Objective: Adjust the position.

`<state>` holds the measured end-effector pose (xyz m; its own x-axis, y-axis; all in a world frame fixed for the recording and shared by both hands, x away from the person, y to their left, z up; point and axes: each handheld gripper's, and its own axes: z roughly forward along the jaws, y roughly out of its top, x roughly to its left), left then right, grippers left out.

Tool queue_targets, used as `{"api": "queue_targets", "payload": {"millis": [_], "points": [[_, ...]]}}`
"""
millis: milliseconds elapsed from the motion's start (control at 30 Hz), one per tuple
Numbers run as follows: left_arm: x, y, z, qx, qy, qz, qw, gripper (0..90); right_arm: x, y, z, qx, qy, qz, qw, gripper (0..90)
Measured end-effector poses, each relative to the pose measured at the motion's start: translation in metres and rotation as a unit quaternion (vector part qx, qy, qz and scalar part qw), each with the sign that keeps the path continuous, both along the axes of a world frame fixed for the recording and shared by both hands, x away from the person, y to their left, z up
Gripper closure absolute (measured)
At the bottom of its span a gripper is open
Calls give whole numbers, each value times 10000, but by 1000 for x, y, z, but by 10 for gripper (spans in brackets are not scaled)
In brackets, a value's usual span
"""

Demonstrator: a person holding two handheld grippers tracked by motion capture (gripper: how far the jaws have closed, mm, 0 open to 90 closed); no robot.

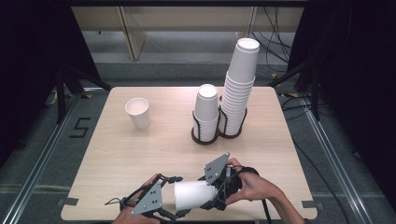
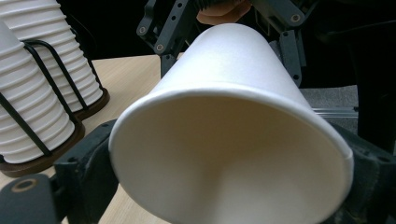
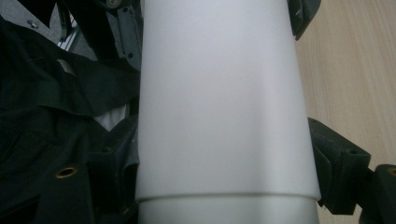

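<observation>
Low over the near edge of the pale wooden table (image 1: 140, 154), a white paper cup (image 1: 194, 195) lies sideways between two hand-held tools: the left gripper (image 1: 164, 211) clamps its rim end, the right gripper (image 1: 215, 193) its base end. In the right gripper view a seam suggests nested cups (image 3: 224, 116); pulling hard could crush the thin wall or let one slip.

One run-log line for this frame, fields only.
scene: white paper cup lying level between both grippers | left gripper: at rim end | right gripper: shut on base end | rest: lone cup, two racked stacks
</observation>
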<state>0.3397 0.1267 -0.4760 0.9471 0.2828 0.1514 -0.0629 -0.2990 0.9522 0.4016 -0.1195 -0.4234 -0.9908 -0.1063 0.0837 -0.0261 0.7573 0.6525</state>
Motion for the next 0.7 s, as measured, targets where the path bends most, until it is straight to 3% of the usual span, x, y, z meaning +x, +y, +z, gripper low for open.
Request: {"api": "queue_targets", "payload": {"millis": [67,300,367,400,467,500,533,567,600,633,667,700], "points": [[0,-1,1,99,-12,16,9999,110,0,-1,-1,-17,120,22,9999,236],[0,-3,0,511,46,116,9986,122,1,-1,-6,-251,112,-136,9995,190],[2,-3,0,539,197,159,9982,122,-1,-1,-3,-463,-61,-443,9979,166],[3,-3,0,539,304,140,9980,122,1,0,-2,-345,-257,-272,9987,163],[4,-4,-2,658,329,218,9971,122,-4,2,2,-428,-316,-399,9978,166],[4,-4,-2,736,345,239,9964,122,-4,5,1,-414,-352,-210,9983,168],[4,-5,-1,774,366,270,9960,124,-6,7,2,-469,-449,-206,9977,163],[4,-5,-1,834,393,261,9954,125,-9,7,2,-677,-527,-350,9957,164],[3,-6,0,856,401,296,9951,125,-12,10,3,-722,-705,-347,9943,165],[3,-6,1,929,418,287,9944,125,-13,13,2,-682,-767,-211,9945,167],[2,-7,2,936,442,307,9942,125,-17,15,2,-771,-745,-315,9937,168],[2,-8,3,973,437,332,9937,126,-18,18,1,-821,-880,-198,9925,166]]}}
